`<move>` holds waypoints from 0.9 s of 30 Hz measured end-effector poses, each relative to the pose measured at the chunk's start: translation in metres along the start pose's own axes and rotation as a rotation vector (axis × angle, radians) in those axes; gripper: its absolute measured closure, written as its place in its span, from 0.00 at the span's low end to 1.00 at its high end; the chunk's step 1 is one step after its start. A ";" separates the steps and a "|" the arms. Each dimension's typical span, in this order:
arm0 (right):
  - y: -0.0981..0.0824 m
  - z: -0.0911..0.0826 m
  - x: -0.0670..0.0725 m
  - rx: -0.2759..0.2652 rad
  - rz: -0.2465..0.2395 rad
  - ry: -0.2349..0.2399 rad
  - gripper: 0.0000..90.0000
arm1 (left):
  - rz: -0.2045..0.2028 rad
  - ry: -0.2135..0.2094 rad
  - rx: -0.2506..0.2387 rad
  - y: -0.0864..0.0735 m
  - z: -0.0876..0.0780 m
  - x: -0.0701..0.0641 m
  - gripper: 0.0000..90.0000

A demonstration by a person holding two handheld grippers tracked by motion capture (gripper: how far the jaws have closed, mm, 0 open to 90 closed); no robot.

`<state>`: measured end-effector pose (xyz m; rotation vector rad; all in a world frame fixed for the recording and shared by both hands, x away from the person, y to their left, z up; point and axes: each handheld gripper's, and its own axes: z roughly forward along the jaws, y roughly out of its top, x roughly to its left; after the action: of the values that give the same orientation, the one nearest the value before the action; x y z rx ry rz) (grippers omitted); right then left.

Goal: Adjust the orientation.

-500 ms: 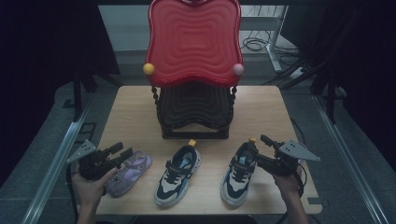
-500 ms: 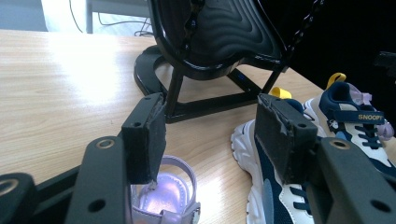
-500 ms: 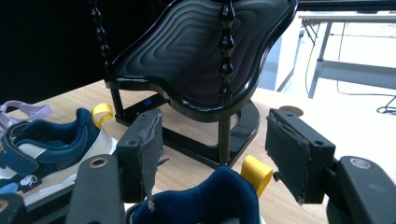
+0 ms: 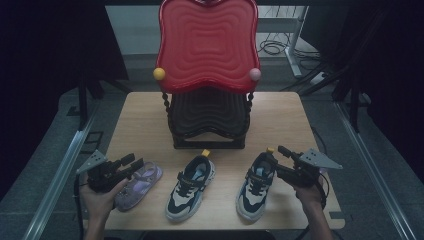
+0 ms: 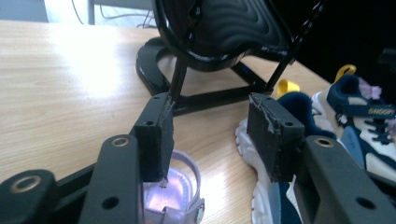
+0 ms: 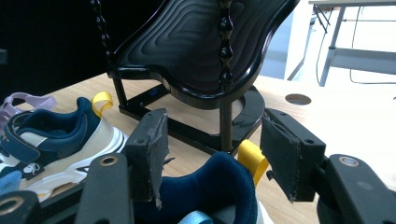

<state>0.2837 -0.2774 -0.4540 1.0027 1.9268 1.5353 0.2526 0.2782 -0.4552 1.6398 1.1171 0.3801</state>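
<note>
The left gripper (image 4: 131, 163) hangs at the near left of the table (image 4: 140, 120), jaws apart w/ nothing between the pads, just above the purple sandal (image 4: 141, 183). In the left gripper view the sandal's (image 5: 180, 196) heel strap sits under the left jaw, not touched as far as I can tell. The right gripper (image 4: 281, 152) is at the near right, also released, and its jaws stand at both sides of the heel collar of the right sneaker (image 4: 256, 184); in the right gripper view the padded navy collar (image 6: 219, 186) and the yellow pull loop (image 6: 252, 161) lie between the pads, but a gap is seen on each side, so no grip yet. The middle sneaker (image 4: 191, 187) rests between the two, near the black-and-red shoe rack (image 4: 207, 100), which stands farther back at the centre. About handling: the sneaker looks light, w/ a stiff sole but a soft, padded upper, so the heel collar is a good place to pinch; it will compress a bit and should not slip much. The pull loop is too thin and floppy, the shoe would swing. The sandal is probably very light and flexible; I judge its heel strap or the side of the sole is the best hold, though glossy material may slide.
</note>
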 end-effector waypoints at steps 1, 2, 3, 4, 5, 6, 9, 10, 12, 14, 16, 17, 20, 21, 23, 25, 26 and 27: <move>0.000 0.002 -0.001 0.006 0.001 0.001 0.47 | -0.001 0.008 0.005 0.000 0.001 0.000 0.57; 0.000 0.003 -0.002 0.009 0.004 0.002 0.47 | -0.005 0.009 0.008 -0.001 0.001 0.001 0.58; 0.000 0.003 -0.002 0.013 0.009 0.010 0.48 | -0.011 0.001 0.010 -0.001 0.002 0.001 0.58; -0.001 0.004 -0.003 0.017 0.009 0.020 0.49 | -0.016 -0.001 0.014 -0.001 0.003 0.001 0.59; -0.002 0.004 -0.003 0.023 0.007 0.028 0.50 | -0.014 0.006 0.017 -0.001 0.004 -0.001 0.61; -0.002 0.004 -0.003 0.030 0.006 0.036 0.53 | -0.007 0.013 0.023 -0.001 0.005 -0.002 0.62; -0.006 0.004 -0.003 0.058 0.000 0.070 0.60 | -0.029 -0.041 0.037 0.002 0.005 -0.006 0.69; -0.007 0.004 -0.003 0.070 -0.003 0.078 0.60 | -0.026 -0.053 0.039 0.002 0.005 -0.007 0.72; -0.009 0.002 -0.004 0.081 -0.005 0.090 0.60 | -0.007 -0.044 0.052 0.003 0.003 -0.010 0.77; -0.009 0.000 -0.005 0.083 0.001 0.078 0.59 | -0.003 -0.050 0.055 0.002 0.002 -0.011 0.83; -0.008 -0.002 -0.006 0.077 0.031 0.061 0.59 | 0.007 -0.046 0.065 0.002 0.003 -0.013 0.89; -0.007 -0.004 -0.007 0.063 0.055 0.057 0.58 | 0.020 -0.046 0.073 0.003 0.003 -0.014 0.93; -0.006 -0.005 -0.008 0.054 0.072 0.048 0.57 | 0.051 -0.033 0.090 0.006 0.000 -0.015 0.97; -0.005 -0.005 -0.009 0.052 0.089 0.033 0.56 | 0.060 -0.029 0.096 0.008 0.000 -0.016 1.00; -0.005 -0.004 -0.010 0.052 0.090 0.026 0.56 | 0.075 -0.009 0.109 0.011 -0.002 -0.015 1.00; -0.006 -0.002 -0.011 0.060 0.109 0.002 0.55 | 0.084 0.001 0.120 0.013 -0.003 -0.013 1.00; -0.006 -0.002 -0.011 0.060 0.109 0.002 0.55 | 0.087 0.009 0.126 0.013 -0.004 -0.013 1.00; -0.007 -0.001 -0.013 0.063 0.126 -0.021 0.55 | 0.092 0.015 0.132 0.013 -0.004 -0.012 1.00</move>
<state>0.2892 -0.2887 -0.4612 1.1827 1.9404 1.5334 0.2497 0.2711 -0.4384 1.8120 1.1000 0.3856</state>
